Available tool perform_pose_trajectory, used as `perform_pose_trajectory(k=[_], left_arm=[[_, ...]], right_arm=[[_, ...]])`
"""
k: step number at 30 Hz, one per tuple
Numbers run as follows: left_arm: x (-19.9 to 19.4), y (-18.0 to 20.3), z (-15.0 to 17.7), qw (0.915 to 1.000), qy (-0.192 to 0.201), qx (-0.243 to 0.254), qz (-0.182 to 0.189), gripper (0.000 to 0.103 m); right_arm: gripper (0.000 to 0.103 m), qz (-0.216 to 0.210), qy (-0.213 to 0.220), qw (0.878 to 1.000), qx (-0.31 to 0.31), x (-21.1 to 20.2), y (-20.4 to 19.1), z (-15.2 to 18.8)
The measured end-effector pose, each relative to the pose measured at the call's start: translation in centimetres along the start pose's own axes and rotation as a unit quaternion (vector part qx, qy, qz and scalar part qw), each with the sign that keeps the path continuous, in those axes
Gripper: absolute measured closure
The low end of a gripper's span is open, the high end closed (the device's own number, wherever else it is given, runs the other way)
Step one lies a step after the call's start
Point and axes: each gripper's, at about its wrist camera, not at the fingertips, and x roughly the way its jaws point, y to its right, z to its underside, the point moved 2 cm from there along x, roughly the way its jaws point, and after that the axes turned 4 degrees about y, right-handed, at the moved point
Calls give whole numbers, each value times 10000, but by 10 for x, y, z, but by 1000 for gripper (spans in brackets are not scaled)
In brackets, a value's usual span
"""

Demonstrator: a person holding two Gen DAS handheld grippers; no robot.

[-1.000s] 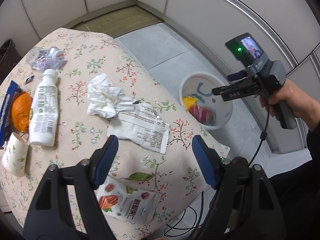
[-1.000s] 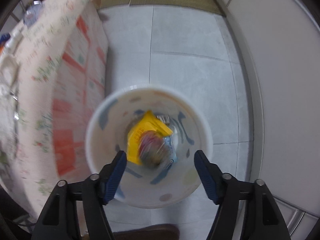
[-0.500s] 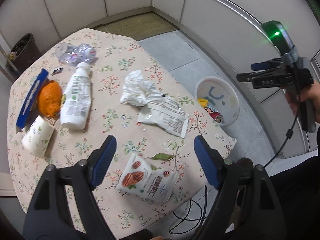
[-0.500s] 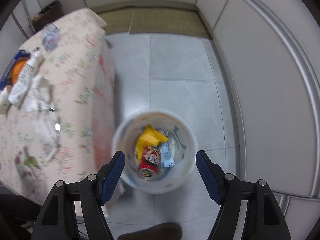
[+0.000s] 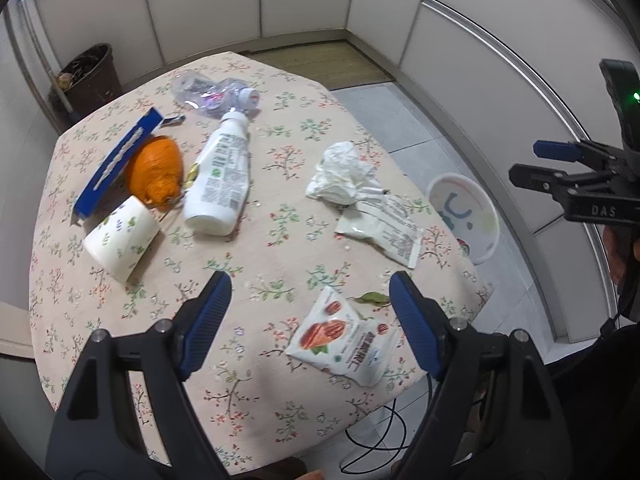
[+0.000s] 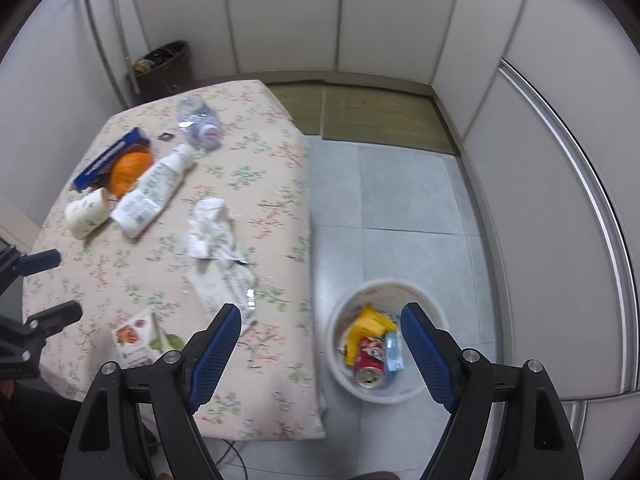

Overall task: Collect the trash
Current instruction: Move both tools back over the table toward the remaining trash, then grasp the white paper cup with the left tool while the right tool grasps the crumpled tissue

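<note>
Both grippers have pulled up and back, fingers wide and empty. Wrappers and bottles remain on the tabletop [image 5: 280, 248]; the nut packet [image 5: 344, 338] near its edge could slide off when pinched, missing the bin [image 6: 384, 344].

Both claws risen (and empty), bin [image 6: 386, 346] now farther below

Both tongs, left [image 5: 308, 312] and right [image 6: 320, 344], gape wide, holding nothing.
</note>
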Motion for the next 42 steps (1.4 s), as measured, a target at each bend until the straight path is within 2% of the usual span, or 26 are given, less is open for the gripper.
perform_pose_trajectory(k=[5,12,18,24,32,39,42], left_arm=[[5,-23,6,9995,-22,-281,-151,22],[12,-53,9,9974,-24,-574,-443,22],[17,-69,3,9960,140,-691,-553,22],[19,-83,-5,9932,362,-831,-732,22],[24,-96,-14,9921,426,-856,-811,22],[24,-113,-18,9920,508,-918,-707,22],[29,-122,-18,9928,386,-962,-606,22]], right_arm=[[19,-158,-53,9998,-138,6,-15,3],[19,-130,-98,9995,-289,21,-24,-6],[19,-159,325,9985,-416,22,-33,-21],[19,-201,574,9959,-669,22,-46,-38],[19,-385,1113,9883,-971,16,-59,-47],[19,-582,873,9912,-802,30,-62,-48],[19,-563,668,9940,-658,39,-61,-49]])
